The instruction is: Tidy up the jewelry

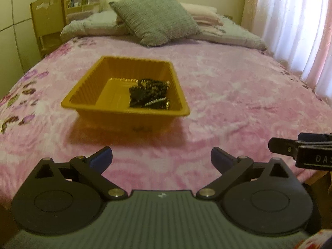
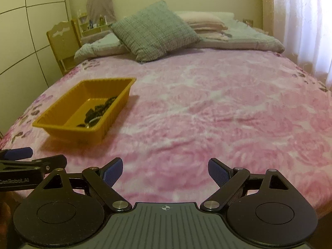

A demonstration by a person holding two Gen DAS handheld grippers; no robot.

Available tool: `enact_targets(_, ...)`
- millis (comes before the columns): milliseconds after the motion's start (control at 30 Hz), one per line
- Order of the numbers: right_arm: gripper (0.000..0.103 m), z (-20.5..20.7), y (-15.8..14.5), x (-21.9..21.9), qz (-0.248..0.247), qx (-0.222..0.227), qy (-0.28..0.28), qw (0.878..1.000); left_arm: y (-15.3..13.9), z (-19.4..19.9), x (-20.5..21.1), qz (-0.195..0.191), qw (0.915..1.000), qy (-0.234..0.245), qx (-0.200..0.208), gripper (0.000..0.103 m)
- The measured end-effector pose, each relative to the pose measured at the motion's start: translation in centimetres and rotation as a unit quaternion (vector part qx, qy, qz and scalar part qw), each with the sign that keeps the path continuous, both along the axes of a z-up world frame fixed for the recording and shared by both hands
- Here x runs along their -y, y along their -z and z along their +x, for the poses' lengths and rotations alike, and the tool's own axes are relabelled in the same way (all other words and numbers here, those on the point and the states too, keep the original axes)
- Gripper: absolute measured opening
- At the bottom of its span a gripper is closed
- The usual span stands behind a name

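A yellow plastic tray (image 1: 83, 87) (image 2: 60, 112) sits on the pink bedspread. Inside it, against its right wall, lies a tangle of dark beaded jewelry (image 1: 148, 92) (image 2: 98, 110). My left gripper (image 1: 161, 158) hovers over the bedspread a little in front of the tray, open, with nothing between its blue pads. My right gripper (image 2: 166, 173) is also open and empty, over bare bedspread to the right of the tray. In the right wrist view the left gripper's fingers (image 2: 19, 153) show at the left edge. In the left wrist view part of the right gripper's black frame (image 1: 298, 149) shows at the right edge.
The pink floral bedspread (image 2: 207, 114) covers the bed. A green cushion (image 2: 154, 31) and folded bedding lie at the head. A small wooden chair (image 2: 62, 41) stands at the far left by a white wardrobe. A light curtain (image 2: 300, 20) hangs on the right.
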State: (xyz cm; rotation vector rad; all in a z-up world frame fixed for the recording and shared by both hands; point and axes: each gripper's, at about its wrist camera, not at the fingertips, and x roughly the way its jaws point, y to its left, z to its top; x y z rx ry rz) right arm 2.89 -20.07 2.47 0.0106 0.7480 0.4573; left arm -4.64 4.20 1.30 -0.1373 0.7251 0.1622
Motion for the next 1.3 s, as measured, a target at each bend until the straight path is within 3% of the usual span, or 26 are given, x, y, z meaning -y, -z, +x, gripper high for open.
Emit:
enact_targets(133, 0.089, -1.0, 0.0, 0.1, 0.003, -0.012, -0.002, 1.000, -0.1, -0.8, 0.1, -0.013, 0.9998, -0.003, -0.013, 0.100)
enact_targets(500, 0.089, -3.0, 0.2, 1.0, 0.001, -0.028, -0.008, 1.000, -0.6, -2.0, 1.5, -0.005, 0.9997, 0.002, -0.025, 0.100)
enact_targets(1300, 0.089, -3.3, -0.5, 0.9, 0.009, -0.040, -0.010, 0.999, -1.3, -2.8, 2.6, 0.014, 0.9997, -0.002, -0.018, 0.101)
